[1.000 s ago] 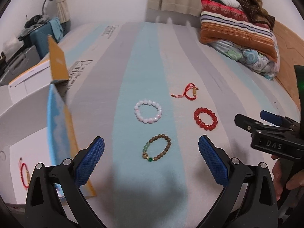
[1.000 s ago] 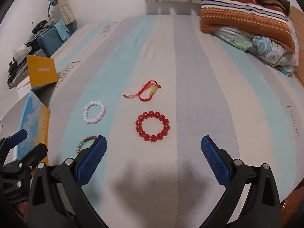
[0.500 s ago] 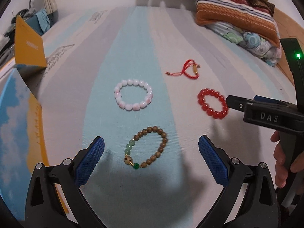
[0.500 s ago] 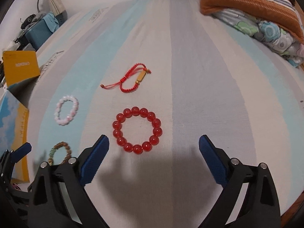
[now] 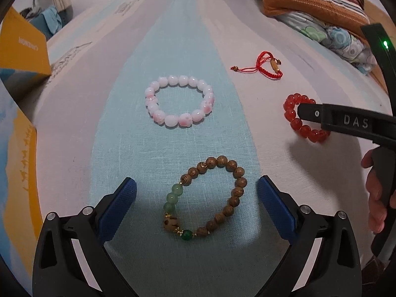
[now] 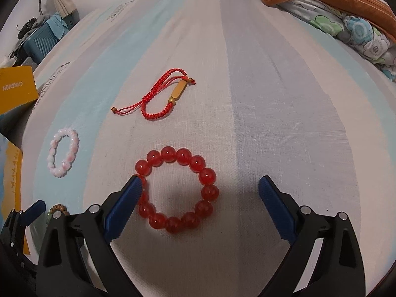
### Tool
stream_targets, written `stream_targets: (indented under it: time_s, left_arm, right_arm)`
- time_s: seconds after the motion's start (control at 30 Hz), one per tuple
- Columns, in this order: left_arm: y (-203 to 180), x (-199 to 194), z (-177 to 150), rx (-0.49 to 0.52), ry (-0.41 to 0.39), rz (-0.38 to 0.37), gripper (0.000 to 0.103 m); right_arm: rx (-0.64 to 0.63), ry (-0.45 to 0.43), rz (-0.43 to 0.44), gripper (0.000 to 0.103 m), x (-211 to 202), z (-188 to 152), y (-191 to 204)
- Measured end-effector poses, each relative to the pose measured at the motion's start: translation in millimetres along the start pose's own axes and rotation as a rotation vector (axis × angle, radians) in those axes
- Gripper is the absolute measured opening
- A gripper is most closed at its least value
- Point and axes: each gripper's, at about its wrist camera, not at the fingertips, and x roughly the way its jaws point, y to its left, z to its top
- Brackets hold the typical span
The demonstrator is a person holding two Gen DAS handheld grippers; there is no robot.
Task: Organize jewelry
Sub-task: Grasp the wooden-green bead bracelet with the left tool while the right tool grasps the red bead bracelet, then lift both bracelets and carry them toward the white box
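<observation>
Several bracelets lie on a striped bedsheet. A brown wooden-bead bracelet with green beads (image 5: 206, 198) lies between the open fingers of my left gripper (image 5: 196, 198). A red bead bracelet (image 6: 177, 190) lies between the open fingers of my right gripper (image 6: 200, 196), its left side touching the left fingertip; it also shows in the left wrist view (image 5: 303, 118). A pink-white bead bracelet (image 5: 179, 100) (image 6: 63, 152) and a red cord bracelet with a gold tube (image 5: 266, 65) (image 6: 160, 99) lie farther off. Both grippers are empty.
A yellow and blue open box (image 5: 17, 113) (image 6: 14, 86) stands at the left edge of the bed. A striped pillow and folded floral bedding (image 5: 314, 7) (image 6: 346, 12) lie at the far right. A blue case (image 6: 39, 42) stands beyond the bed at the left.
Both grippers have moved forward and down toward the sheet. The wooden bracelet now sits between my left fingers and the red bead bracelet between my right fingers.
</observation>
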Motion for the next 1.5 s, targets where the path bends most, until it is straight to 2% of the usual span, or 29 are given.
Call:
stream_targets:
  time_s: [0.07,0.2,0.27,0.3,0.43,0.53,0.57,0.67,0.87,1.5]
  left_arm:
    - [0,0,0,-0.003,-0.003,-0.007,0.091]
    - [4,-1,0,-0.023,-0.001,-0.008,0.082]
    - [7,-2,0,-0.036,0.005,-0.017,0.073]
    - [9,-2,0,-0.04,0.007,-0.015,0.07]
    - [17,-5,0,-0.05,0.024,-0.013,0.049]
    - [21,-6,-1,-0.059,0.035,-0.027,0.036]
    - [23,-7,-2,-0.06,0.042,-0.032,0.029]
    - [24,-9,-4,-0.059,0.059,-0.041,0.012]
    - [23,-16,-7,-0.057,0.069,-0.049,0.009]
    - [20,-56,-4,-0.04,0.043,-0.036,0.007]
  right_arm:
    - [-0.006,0.016,-0.02,0.079,4,0,1]
    - [-0.019,0.023,-0.036,0.075,6,-1,4]
    - [-0.021,0.027,-0.036,0.069,5,-1,4]
    - [-0.014,0.029,-0.034,0.068,5,-2,4]
    - [0.025,0.05,-0.043,0.062,4,1,1]
    - [0.011,0.054,-0.041,0.045,3,0,6]
    - [0.001,0.056,-0.042,0.034,2,0,7]
    - [-0.025,0.063,-0.035,0.013,1,1,10]
    - [-0.027,0.071,-0.015,0.013,-10,-3,9]
    - [-0.07,-0.004,0.007,0.013,-71,-9,26]
